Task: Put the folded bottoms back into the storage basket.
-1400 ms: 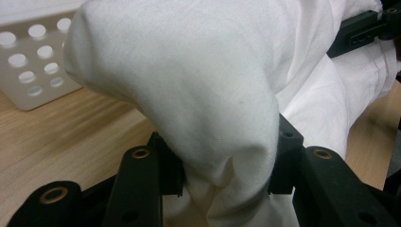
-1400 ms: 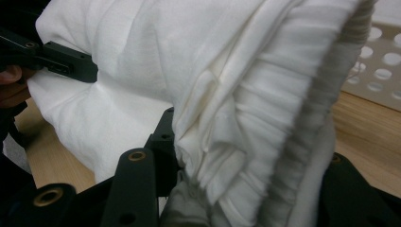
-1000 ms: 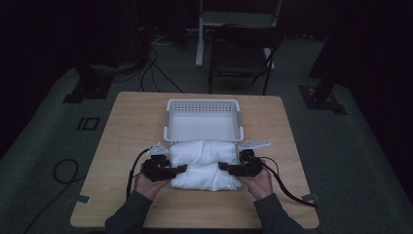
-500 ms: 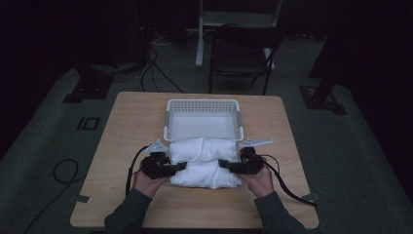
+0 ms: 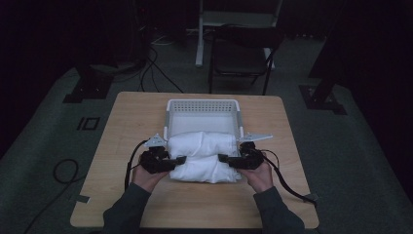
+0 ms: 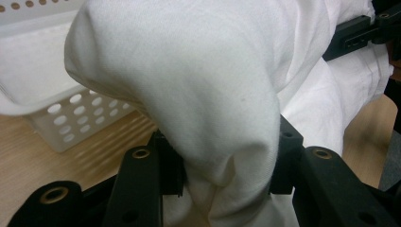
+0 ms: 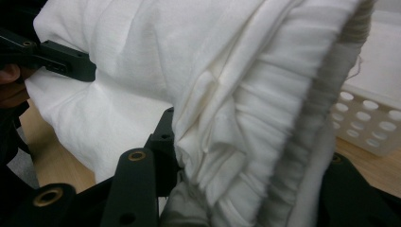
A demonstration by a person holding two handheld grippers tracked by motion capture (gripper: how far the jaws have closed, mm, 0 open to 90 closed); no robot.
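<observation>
On the left, the left gripper (image 5: 176, 160) is clamped on one end of the folded white garment (image 5: 203, 156). The bundle lies on the table (image 5: 122, 122), its far edge against the white basket (image 5: 203, 104). The right gripper (image 5: 225, 158) pinches the other end. Folding looks done; lifting it into the basket remains.

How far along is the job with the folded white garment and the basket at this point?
Done: the white garment is folded into a thick bundle on the table. In hand: the left gripper and right gripper each clamp one end of it, just in front of the white perforated basket. Left, by the look of it: lifting the bundle into the basket and letting go.
</observation>
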